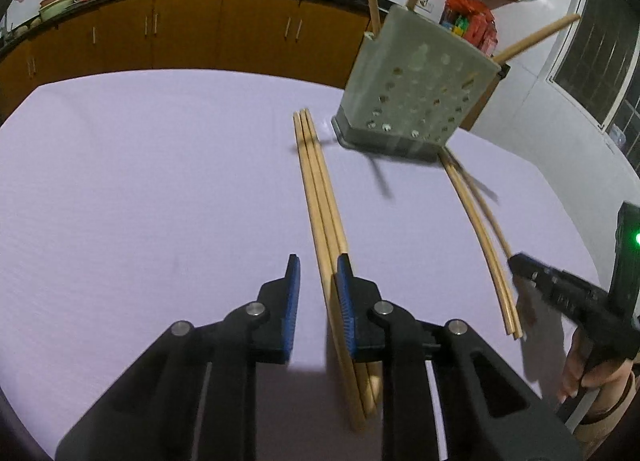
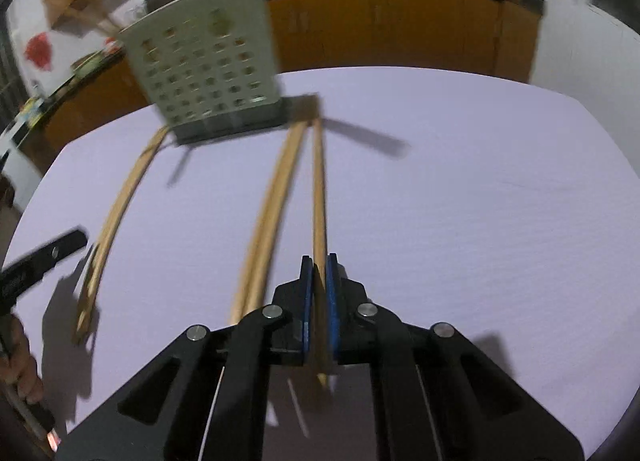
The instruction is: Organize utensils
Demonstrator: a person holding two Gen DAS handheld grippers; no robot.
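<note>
Table [image 1: 120, 181]: lilac surface, bearing all items below.

Holder [image 1: 416, 85]: pale perforated box on a dark base, standing at the far side of the table; several chopsticks stick out of its top at angles.

Bundle of three chopsticks [image 1: 320, 197]: lying flat, running from just beside the holder's base toward the left gripper [image 1: 318, 281]. Its near part sits in the gap between the blue pads, close against the right-hand pad and clear of the left-hand one. Jaws stand partly apart, not pressing on the bundle.

Single chopstick [image 2: 319, 197]: clamped between the blue pads of the right gripper [image 2: 319, 273], jaws clenched on it; its near end pokes out behind the pads, its far end points toward the holder.

Pair of chopsticks [image 2: 272, 213]: lying just left of the held one in the right wrist view, apart from those jaws.

Person's hand [image 1: 592, 373]: gripping the right gripper's handle.
</note>
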